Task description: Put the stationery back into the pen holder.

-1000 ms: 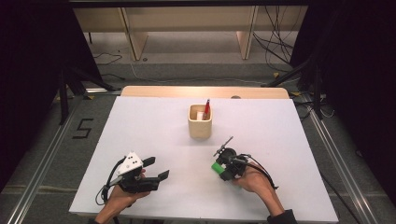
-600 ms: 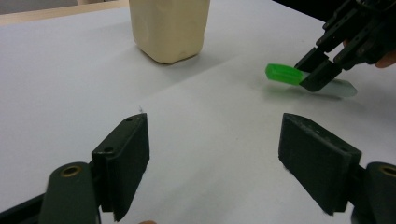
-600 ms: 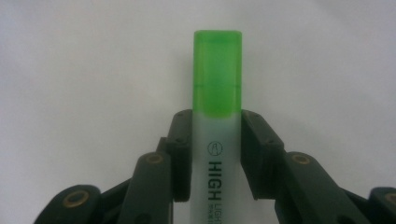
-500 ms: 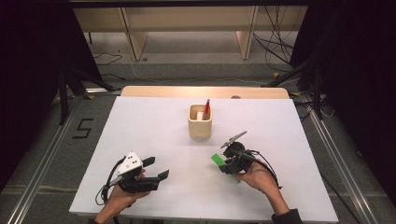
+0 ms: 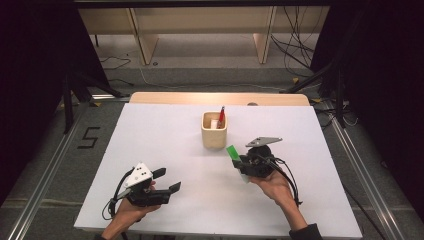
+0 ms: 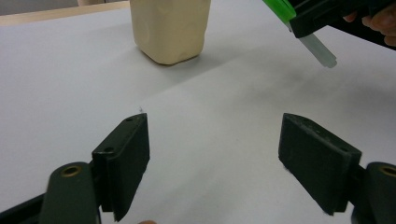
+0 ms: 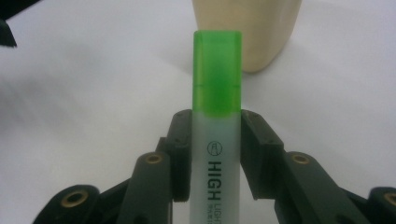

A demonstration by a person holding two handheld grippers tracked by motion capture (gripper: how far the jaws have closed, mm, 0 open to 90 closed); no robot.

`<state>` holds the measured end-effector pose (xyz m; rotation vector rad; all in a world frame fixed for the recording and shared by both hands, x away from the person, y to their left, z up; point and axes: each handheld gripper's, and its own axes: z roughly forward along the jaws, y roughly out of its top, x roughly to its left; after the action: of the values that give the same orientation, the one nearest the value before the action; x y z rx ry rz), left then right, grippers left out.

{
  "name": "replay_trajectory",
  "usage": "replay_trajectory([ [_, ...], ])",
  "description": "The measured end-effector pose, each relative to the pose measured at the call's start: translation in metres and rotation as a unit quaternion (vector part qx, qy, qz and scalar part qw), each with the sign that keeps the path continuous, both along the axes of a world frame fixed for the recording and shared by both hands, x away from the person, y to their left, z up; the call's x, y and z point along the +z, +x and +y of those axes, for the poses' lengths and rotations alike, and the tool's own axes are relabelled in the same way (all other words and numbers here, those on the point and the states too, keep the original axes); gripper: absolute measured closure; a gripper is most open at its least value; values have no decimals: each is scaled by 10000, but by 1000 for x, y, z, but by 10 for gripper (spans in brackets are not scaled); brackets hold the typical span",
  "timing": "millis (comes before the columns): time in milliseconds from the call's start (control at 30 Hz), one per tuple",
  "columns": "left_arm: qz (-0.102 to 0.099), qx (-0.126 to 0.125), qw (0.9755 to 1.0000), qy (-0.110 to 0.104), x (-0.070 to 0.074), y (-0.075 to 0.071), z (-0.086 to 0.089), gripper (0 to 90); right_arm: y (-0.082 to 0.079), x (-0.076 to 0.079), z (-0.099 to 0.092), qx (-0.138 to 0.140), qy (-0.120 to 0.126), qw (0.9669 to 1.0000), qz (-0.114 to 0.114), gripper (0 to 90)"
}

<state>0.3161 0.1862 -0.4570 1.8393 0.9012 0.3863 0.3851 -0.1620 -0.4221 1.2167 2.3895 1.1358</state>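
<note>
Two grippers work over a white table [image 5: 165,145]. On the person's right, the right gripper [image 5: 243,162] has its jaws closed on a green highlighter [image 7: 217,121], pressing the pale barrel from both sides just below the green cap. In the right gripper view the cap points to twelve o'clock, toward a beige pen cup [image 7: 247,32] that stands just beyond it. From the high view the highlighter slants, its green cap toward ten o'clock and its pale tail toward five o'clock, raised off the table surface near the pen cup, at about four o'clock from it. A red pen [image 5: 221,116] stands upright inside the cup. At about seven o'clock from the cup, well apart from it, the left gripper [image 5: 167,181] rests low over the table near the front edge. Its jaws stand wide apart with nothing between them, and its own view looks across bare table at the cup and the slanting highlighter.
</note>
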Motion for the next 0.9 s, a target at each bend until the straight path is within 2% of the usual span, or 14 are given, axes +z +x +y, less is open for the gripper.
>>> replay_trajectory([
  [100,-4,5,10000,-1,0,0,0,243,1,3,-2,-71,187,9998,-79,672],
  [300,-15,25,10000,-24,0,0,1,243,4,11,-4,-178,374,9989,-241,671],
  [400,-15,32,10000,-14,0,0,1,243,8,15,-5,-173,468,9985,-220,671],
  [900,-19,13,10000,-26,1,0,1,243,34,36,9,-312,745,9957,-460,671],
])
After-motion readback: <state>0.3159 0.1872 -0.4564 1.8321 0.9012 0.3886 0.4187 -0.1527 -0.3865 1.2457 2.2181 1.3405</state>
